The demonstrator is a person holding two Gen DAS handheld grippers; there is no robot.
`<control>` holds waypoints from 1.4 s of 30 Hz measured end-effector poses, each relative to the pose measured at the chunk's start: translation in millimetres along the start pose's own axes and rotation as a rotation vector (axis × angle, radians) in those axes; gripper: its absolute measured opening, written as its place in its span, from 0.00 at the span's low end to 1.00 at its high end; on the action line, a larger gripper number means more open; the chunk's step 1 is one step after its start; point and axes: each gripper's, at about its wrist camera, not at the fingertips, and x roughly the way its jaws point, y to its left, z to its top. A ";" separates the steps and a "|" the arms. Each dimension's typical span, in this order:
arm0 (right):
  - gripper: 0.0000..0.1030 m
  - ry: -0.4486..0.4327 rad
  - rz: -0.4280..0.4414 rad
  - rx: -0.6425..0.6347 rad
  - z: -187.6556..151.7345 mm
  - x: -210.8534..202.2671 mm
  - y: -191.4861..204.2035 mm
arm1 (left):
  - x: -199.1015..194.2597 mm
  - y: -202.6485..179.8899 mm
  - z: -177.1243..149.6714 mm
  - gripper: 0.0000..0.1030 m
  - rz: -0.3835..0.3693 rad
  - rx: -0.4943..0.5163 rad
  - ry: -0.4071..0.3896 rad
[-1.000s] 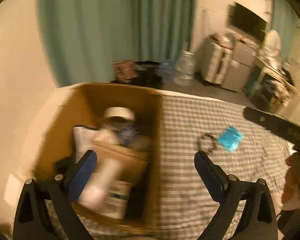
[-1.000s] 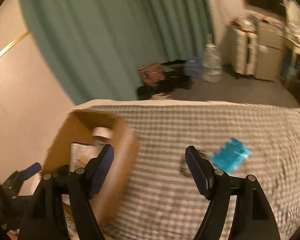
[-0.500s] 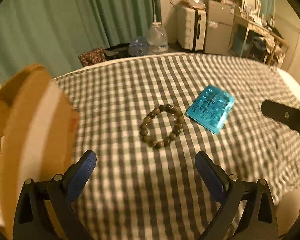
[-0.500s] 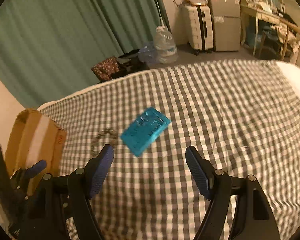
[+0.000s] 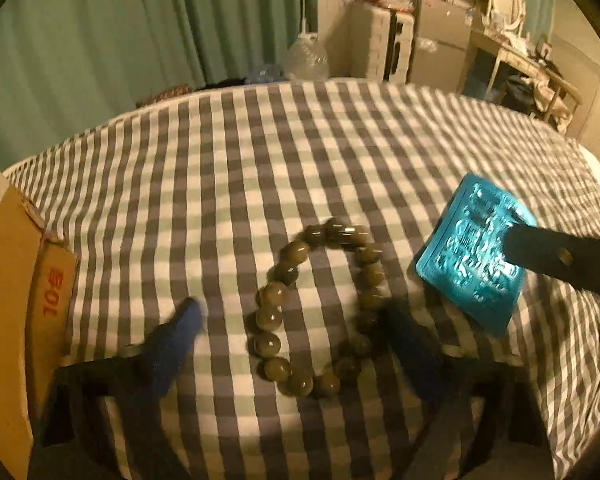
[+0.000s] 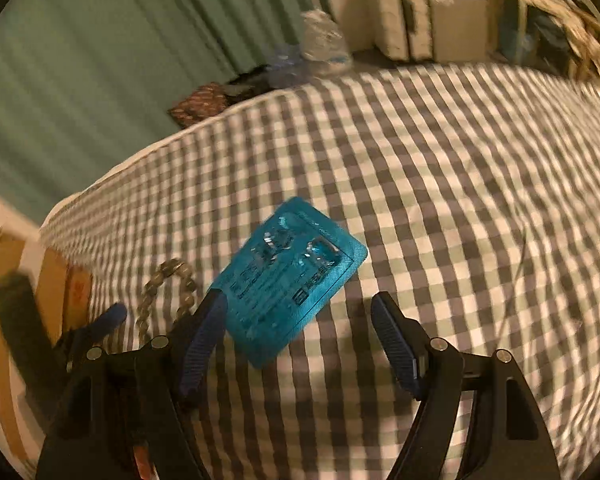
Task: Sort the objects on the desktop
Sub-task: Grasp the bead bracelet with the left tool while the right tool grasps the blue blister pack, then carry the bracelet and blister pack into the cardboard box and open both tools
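A bracelet of dark round beads (image 5: 320, 312) lies on the checked cloth. My left gripper (image 5: 292, 320) is open, low over it, with a finger on each side of the ring. A blue blister pack (image 5: 476, 256) lies just right of the bracelet. In the right wrist view my right gripper (image 6: 300, 316) is open, its fingers on either side of the near end of the blister pack (image 6: 288, 284). The bracelet also shows there (image 6: 168, 292), left of the pack. The right gripper's finger (image 5: 560, 256) crosses over the pack in the left wrist view.
A cardboard box (image 5: 16, 312) stands at the left edge of the checked cloth (image 5: 260, 168). Green curtains (image 5: 140, 32), a water jug (image 5: 306, 60), white cabinets (image 5: 400, 44) and a cluttered desk (image 5: 532, 76) lie beyond the far edge.
Both grippers have moved forward and down from the box side. The left one now straddles the bracelet; the right one now straddles the blister pack's near end.
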 end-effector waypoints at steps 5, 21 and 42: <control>0.79 0.013 -0.013 0.104 7.5 8.2 6.4 | -5.3 23.9 7.4 0.22 -0.004 -0.062 -0.011; 0.69 -0.033 -0.268 -0.086 -25.7 5.1 27.7 | -6.3 54.1 8.5 0.11 -0.108 -0.211 0.007; 0.69 -0.188 0.028 -0.195 -86.8 -198.1 94.4 | -225.5 73.5 0.7 0.11 -0.136 -0.259 -0.118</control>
